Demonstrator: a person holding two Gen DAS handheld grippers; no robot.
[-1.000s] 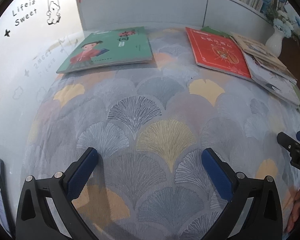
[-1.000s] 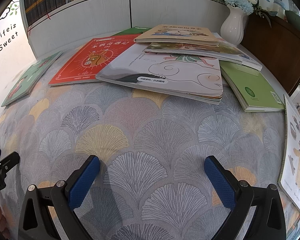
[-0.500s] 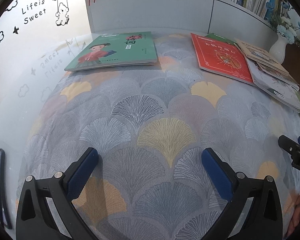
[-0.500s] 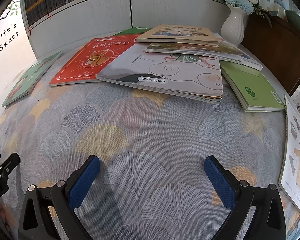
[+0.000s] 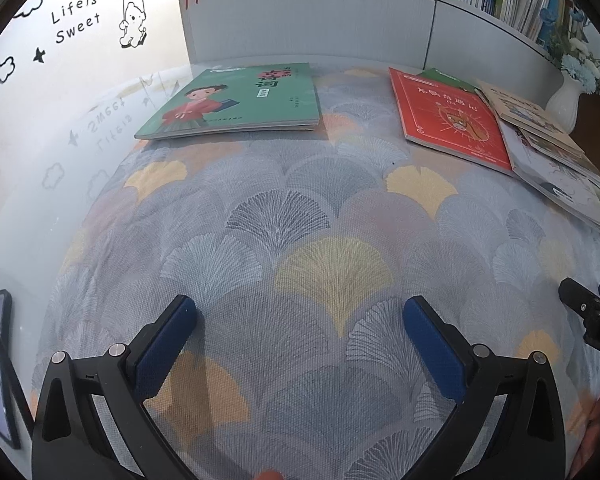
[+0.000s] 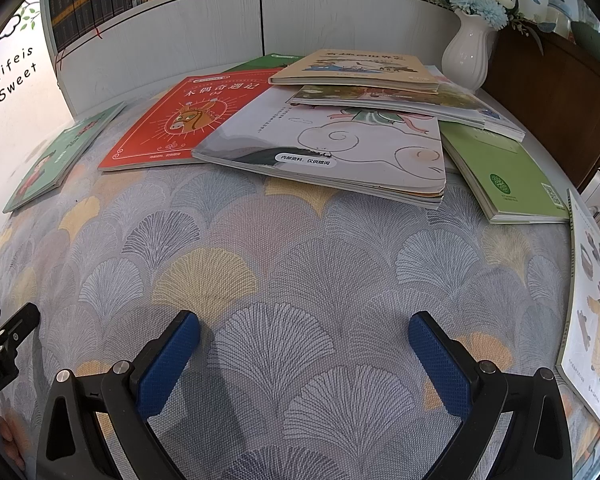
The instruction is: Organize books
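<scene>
— Books (image 6: 324, 152) lay heaped at the bench's (image 6: 300, 272) far right. Both grippers (image 5: 300, 344) (image 6: 304, 356) spread, empty?
— Yes. Grabbing the bottom one could have slid the heap toward the vase (image 6: 466, 56)

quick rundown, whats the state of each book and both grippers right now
left hand-held gripper: open, empty
right hand-held gripper: open, empty
teal book: closed, flat, alone
red book: closed, flat, right edge under the white book
white book: closed, overlapped by the books above
tan book: closed, top of pile
green book: closed, flat
vase: upright, holding flowers
</scene>
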